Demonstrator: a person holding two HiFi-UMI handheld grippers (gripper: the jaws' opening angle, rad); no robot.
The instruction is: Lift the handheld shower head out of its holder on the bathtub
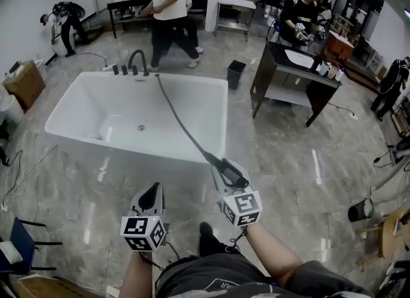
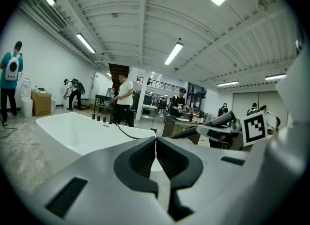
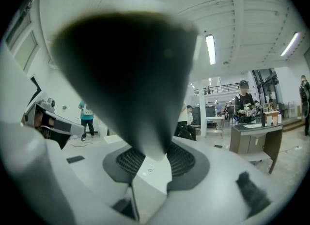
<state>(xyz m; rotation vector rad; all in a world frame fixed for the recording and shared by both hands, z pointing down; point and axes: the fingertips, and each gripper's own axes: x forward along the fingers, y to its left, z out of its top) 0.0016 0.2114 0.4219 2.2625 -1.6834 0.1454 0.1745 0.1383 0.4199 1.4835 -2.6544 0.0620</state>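
Observation:
The white bathtub (image 1: 83, 91) stands ahead, with dark faucet fittings (image 1: 131, 65) on its far rim. A dark hose (image 1: 178, 116) runs from those fittings across the tub and over the near rim to the dark shower head (image 1: 229, 171). My right gripper (image 1: 223, 173) is shut on the shower head, held out in front of the tub. In the right gripper view the shower head (image 3: 126, 74) fills the space between the jaws of the right gripper (image 3: 155, 163). My left gripper (image 1: 152, 194) hangs beside it, shut and empty; its jaws (image 2: 156, 154) meet in the left gripper view.
A person (image 1: 170, 15) walks behind the tub. A black bin (image 1: 236, 72) and a dark vanity table (image 1: 295, 72) stand at the right, with a seated person (image 1: 301, 15) behind it. A cardboard box (image 1: 24, 82) sits at the left. A black bucket (image 1: 360, 210) stands at the lower right.

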